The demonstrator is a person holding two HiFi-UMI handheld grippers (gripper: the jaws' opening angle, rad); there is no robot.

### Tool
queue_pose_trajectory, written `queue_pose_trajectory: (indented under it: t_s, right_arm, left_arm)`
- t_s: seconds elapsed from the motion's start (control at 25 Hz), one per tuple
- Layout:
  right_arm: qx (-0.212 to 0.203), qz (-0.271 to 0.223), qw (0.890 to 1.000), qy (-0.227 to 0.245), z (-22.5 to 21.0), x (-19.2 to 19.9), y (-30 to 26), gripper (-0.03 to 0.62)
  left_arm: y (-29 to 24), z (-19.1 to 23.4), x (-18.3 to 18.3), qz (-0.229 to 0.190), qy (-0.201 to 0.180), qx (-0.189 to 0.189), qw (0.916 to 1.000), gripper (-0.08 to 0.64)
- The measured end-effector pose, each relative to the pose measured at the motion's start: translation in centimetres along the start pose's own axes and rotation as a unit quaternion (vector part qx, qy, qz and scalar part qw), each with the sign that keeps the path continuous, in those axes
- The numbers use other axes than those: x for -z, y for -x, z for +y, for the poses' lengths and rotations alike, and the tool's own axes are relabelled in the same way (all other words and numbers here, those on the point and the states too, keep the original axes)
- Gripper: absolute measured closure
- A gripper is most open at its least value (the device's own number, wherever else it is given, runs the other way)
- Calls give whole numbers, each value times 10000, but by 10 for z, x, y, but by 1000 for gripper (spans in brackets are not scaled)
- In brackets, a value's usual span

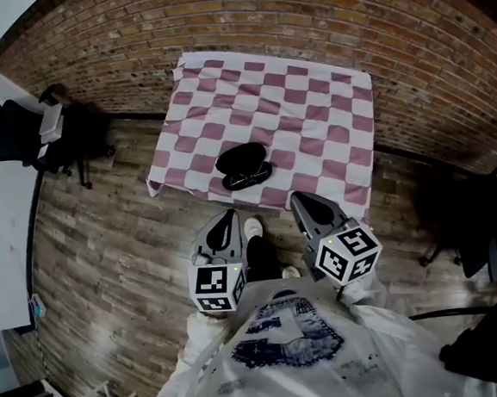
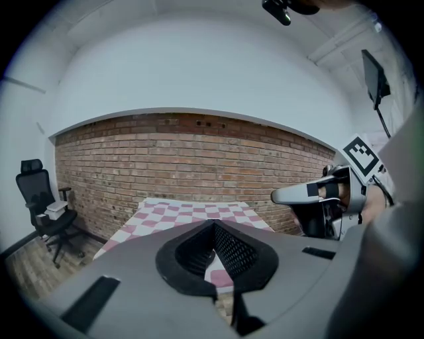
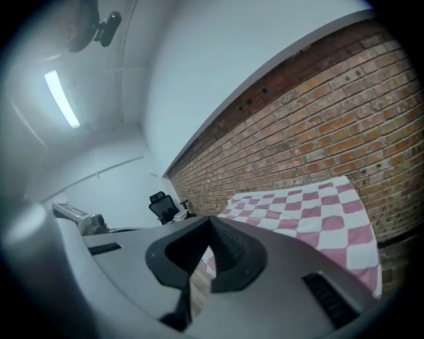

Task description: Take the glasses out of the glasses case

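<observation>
Lying on the table's checked cloth [image 1: 309, 101], toward its near edge: black glasses case [image 1: 244, 166], seemingly hinged open into two dark halves; glasses inside not made out; held just short of that near edge, left gripper [image 1: 229, 216], closed tip to tip and empty; to its right, right gripper [image 1: 299, 201], likewise closed and empty; both aimed toward the case from either side, probably so one can steady it while the other lifts the glasses; jaws to be opened first.
</observation>
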State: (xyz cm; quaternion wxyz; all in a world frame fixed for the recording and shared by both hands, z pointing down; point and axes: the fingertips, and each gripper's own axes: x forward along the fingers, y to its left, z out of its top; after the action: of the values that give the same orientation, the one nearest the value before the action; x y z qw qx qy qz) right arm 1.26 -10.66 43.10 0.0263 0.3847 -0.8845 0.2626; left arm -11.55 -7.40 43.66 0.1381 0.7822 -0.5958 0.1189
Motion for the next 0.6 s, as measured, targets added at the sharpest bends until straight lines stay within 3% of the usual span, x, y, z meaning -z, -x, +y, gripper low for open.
queue_pose_trajectory:
  t_s: [0.6]
  right_arm:
    - [271,131,9995,-110,-23,-30,-111,579]
  left_arm:
    - [-88,89,-30,154,0,201,9997,551]
